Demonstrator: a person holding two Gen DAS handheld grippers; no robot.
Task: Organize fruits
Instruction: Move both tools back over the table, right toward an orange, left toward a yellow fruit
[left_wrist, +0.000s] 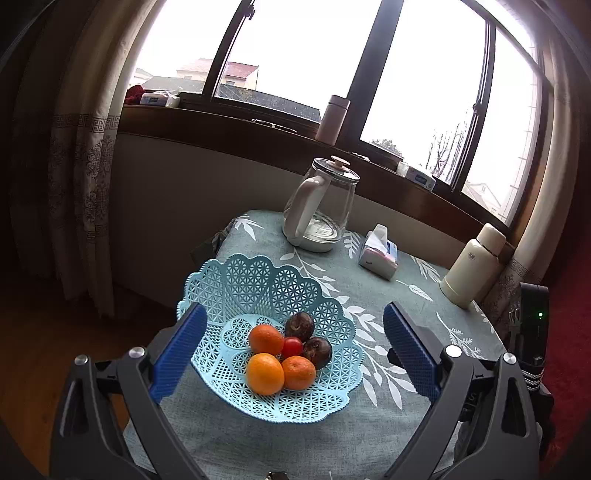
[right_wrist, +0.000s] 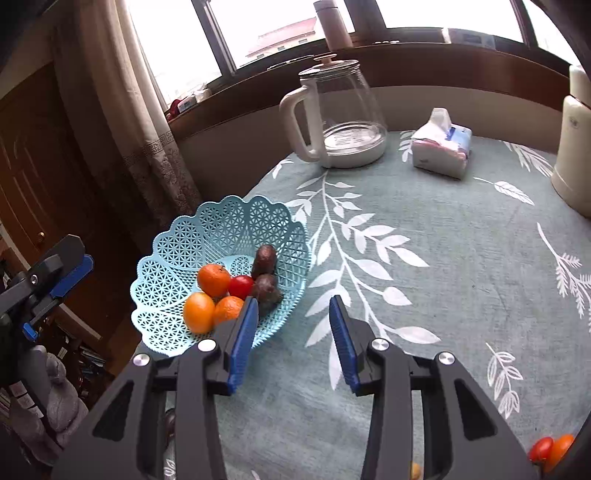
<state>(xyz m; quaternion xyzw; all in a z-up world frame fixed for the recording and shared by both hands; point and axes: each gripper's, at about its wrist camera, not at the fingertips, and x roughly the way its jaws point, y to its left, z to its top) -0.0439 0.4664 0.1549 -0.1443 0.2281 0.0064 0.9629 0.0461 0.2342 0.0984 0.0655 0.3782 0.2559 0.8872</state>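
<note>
- Frame corner: red tomato (right_wrist: 540, 449) and orange fruit (right_wrist: 558, 451), partly cut off.
- Blue basket (left_wrist: 258, 280) on table: three oranges (left_wrist: 265, 373), one tomato, two dark fruits (left_wrist: 300, 326).
- Left gripper (left_wrist: 293, 354), right gripper (right_wrist: 291, 332): jaws apart, empty.

fruit in basket (right_wrist: 173, 240); R gripper (right_wrist: 291, 306) agape

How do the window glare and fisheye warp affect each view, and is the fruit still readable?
Left wrist view: the window is blown out white, the frame bars bow strongly, the corners vignette dark; the fruit in the blue basket stays sharp and evenly lit. Right wrist view: less window, milder glare, the table edge curves; more fruit sits cropped at the dim lower right edge.
</note>
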